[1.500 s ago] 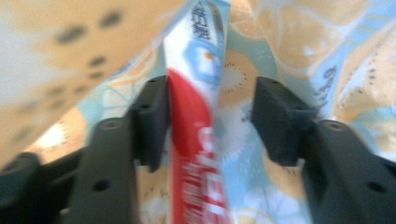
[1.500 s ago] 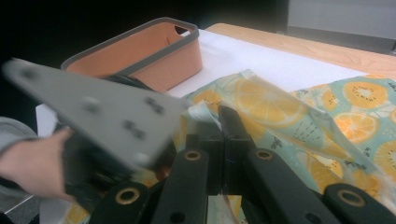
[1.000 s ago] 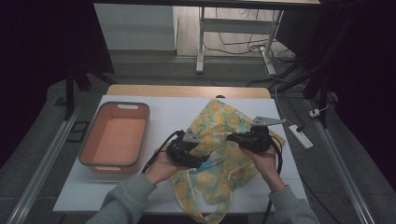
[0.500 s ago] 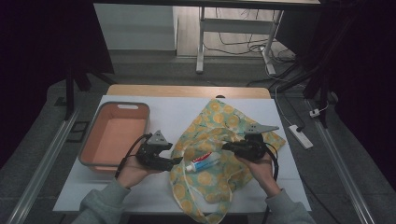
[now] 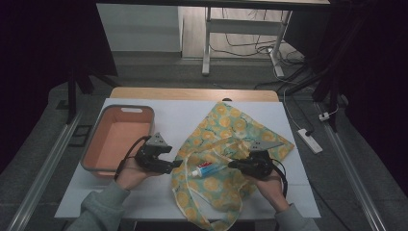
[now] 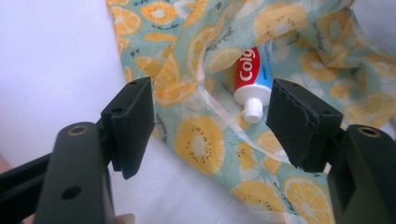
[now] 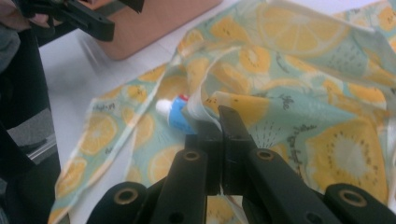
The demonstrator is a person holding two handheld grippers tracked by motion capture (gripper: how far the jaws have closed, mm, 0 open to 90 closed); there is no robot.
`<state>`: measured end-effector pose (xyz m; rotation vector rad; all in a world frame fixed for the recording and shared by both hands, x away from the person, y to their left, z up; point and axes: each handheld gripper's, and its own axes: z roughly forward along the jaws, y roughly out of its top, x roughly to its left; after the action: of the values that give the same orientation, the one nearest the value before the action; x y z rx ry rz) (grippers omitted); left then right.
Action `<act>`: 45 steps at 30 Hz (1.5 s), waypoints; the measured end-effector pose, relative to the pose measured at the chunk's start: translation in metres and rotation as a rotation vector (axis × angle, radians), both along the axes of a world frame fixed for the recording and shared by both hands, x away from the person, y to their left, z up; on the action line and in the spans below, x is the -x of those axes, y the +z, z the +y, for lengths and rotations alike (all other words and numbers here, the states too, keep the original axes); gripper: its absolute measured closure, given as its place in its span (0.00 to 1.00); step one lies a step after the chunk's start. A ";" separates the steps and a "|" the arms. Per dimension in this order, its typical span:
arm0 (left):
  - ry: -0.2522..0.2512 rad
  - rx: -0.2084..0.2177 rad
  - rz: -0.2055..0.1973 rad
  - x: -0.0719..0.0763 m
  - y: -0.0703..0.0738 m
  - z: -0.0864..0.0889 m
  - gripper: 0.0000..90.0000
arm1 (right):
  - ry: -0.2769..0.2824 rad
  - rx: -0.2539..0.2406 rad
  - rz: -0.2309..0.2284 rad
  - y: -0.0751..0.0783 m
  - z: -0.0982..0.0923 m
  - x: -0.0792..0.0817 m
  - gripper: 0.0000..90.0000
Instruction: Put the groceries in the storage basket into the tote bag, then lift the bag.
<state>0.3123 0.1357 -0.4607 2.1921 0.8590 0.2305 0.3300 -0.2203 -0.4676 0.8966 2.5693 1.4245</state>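
A yellow-and-green citrus-print cloth lies rumpled across the white table. On it rests a red, white and blue toothpaste tube, its white cap pointing left. My left gripper hovers at the cloth's left edge, jaws open. In the left gripper view the tube lies ahead of that gripper, with nothing between its pads. My right gripper is just right of the tube. In the right gripper view it is shut on a folded edge of the cloth, beside the tube.
An empty orange basin stands on the table's left side, close behind my left hand; its wall is seen in the right gripper view. A white power strip lies off the table's right edge. Cloth straps trail toward the front edge.
My left gripper has let go of the cloth and pulled away to the left, now open. The cloth has spread apart, uncovering the toothpaste tube. My right gripper has dipped slightly nearer.
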 end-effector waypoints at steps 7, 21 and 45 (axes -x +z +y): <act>0.034 -0.014 0.016 -0.005 -0.003 -0.003 0.32 | -0.028 0.007 -0.026 -0.004 -0.013 0.007 0.81; 0.077 -0.048 0.059 -0.016 -0.010 -0.005 0.28 | -0.106 0.056 -0.148 0.012 -0.030 0.049 0.46; 0.116 -0.236 0.119 -0.045 -0.036 -0.067 0.34 | -0.082 0.103 -0.132 0.001 -0.031 0.061 0.45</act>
<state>0.3572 0.0689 -0.4971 2.3955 1.0738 0.2719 0.2694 -0.2516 -0.4666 0.8524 2.4547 1.2717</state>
